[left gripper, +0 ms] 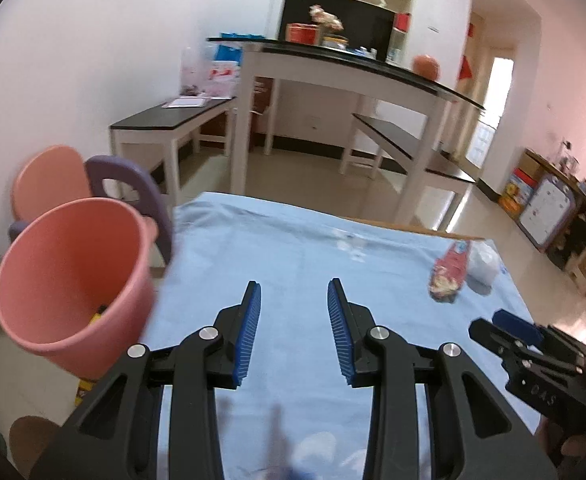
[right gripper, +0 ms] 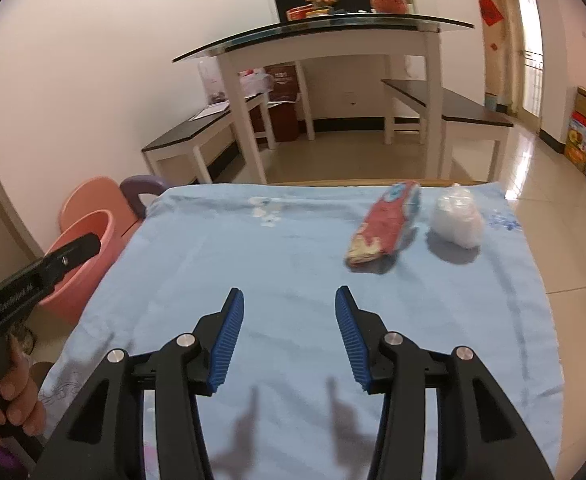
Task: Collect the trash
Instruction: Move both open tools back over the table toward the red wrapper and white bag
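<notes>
Cloth point(right gripper: 293, 272) bare under both my grippers, room to far edge. Pink bin point(left gripper: 73, 280) hangs off cloth's left edge, beside my left gripper point(left gripper: 294, 288), jaws apart, empty. Red wrapper point(right gripper: 385, 226) and white crumpled bag point(right gripper: 457, 216) lie side by side ahead-right of my right gripper point(right gripper: 289, 294), jaws apart, nothing between.

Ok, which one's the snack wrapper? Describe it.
On the blue cloth, look to the far right corner. The wrapper lies flat, long, red and printed, just left of a crumpled white bag, which is rounder and plain.
</notes>
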A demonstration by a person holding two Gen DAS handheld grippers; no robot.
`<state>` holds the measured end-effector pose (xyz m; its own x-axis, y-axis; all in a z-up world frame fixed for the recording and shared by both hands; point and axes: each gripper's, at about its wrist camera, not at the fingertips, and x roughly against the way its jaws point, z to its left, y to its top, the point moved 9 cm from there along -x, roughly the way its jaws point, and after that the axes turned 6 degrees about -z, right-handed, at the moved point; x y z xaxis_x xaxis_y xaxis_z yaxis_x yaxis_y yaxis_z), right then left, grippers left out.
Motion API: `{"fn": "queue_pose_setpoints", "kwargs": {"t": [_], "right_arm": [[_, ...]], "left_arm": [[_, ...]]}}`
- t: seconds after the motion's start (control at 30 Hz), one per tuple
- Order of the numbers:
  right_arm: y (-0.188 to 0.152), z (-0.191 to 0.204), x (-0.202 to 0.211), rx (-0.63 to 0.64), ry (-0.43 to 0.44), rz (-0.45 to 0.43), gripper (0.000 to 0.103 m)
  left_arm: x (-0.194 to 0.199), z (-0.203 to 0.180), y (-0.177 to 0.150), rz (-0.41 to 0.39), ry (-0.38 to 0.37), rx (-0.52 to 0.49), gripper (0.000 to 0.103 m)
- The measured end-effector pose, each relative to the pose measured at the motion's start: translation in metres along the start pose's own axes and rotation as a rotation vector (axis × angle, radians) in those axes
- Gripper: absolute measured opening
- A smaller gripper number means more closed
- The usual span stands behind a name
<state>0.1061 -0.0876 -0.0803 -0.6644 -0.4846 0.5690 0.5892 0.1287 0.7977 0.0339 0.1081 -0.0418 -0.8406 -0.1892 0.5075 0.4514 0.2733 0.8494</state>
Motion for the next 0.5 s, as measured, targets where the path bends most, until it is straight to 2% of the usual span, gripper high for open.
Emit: {"fn": "queue_pose_setpoints", "kwargs": {"t": [0.5], "right_arm": [[0.005, -0.061, 0.010, -0.088, -0.083, -0.032, 0.047]], "left_arm": [[-0.032, -0.067, -0.016, 0.075, -0.110, -0.092, 0.035]]}}
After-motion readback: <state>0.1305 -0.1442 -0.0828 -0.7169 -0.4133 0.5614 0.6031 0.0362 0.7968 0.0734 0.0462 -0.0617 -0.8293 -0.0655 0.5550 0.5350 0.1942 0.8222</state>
